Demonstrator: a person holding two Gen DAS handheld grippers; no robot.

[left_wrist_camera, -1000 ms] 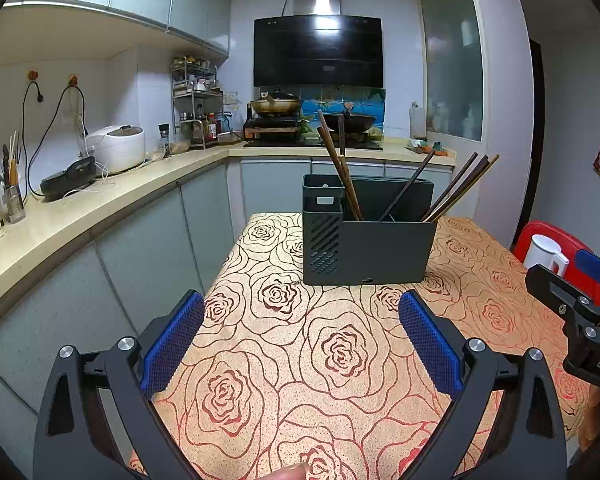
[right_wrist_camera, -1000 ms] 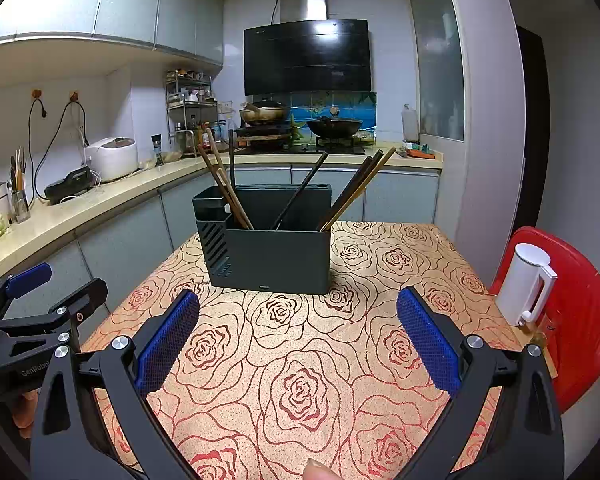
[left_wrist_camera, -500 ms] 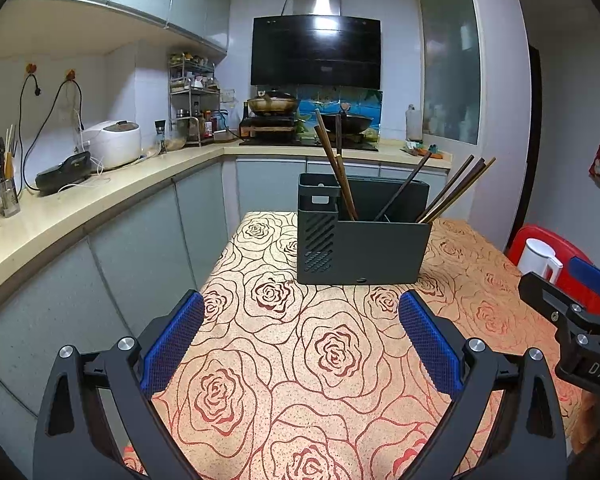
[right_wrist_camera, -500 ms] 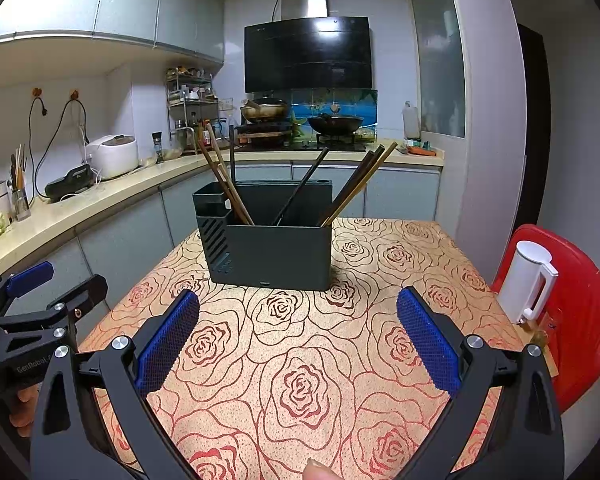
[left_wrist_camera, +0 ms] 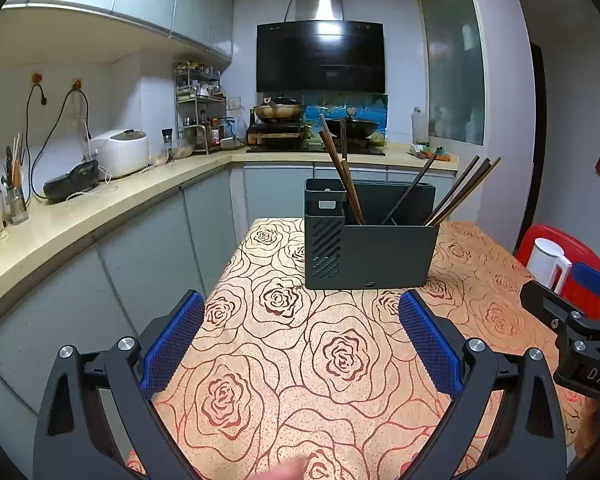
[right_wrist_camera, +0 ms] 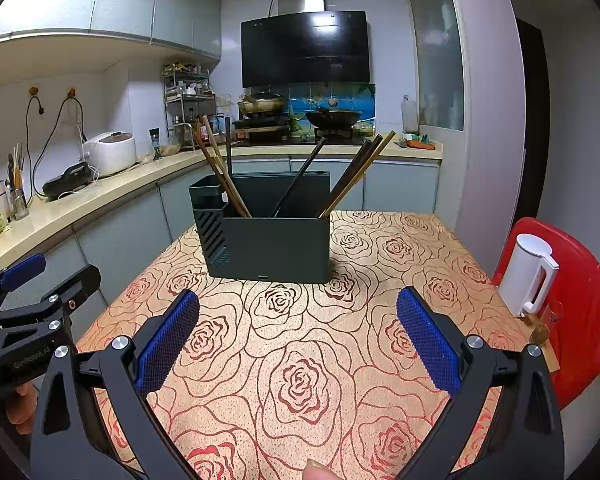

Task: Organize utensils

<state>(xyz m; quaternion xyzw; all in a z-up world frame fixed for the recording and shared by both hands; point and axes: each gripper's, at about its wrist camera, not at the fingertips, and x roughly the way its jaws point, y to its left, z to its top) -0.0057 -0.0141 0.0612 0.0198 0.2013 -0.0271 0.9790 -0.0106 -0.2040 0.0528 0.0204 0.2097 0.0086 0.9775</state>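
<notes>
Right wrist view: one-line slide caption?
Open right tool hovers over the rose-patterned tablecloth, facing a dark utensil holder with chopsticks leaning inside.

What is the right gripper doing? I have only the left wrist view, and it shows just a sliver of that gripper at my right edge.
Observer: The right gripper is open and holds nothing. Its blue pads hang over the rose-patterned tablecloth, short of the dark utensil holder.
Operator: That gripper also covers part of a white thing on my right. What is it?
Observer: It is a white kettle, seen whole from the right wrist. It stands upright on the red chair beside the table, with its handle turned away from the table.
</notes>
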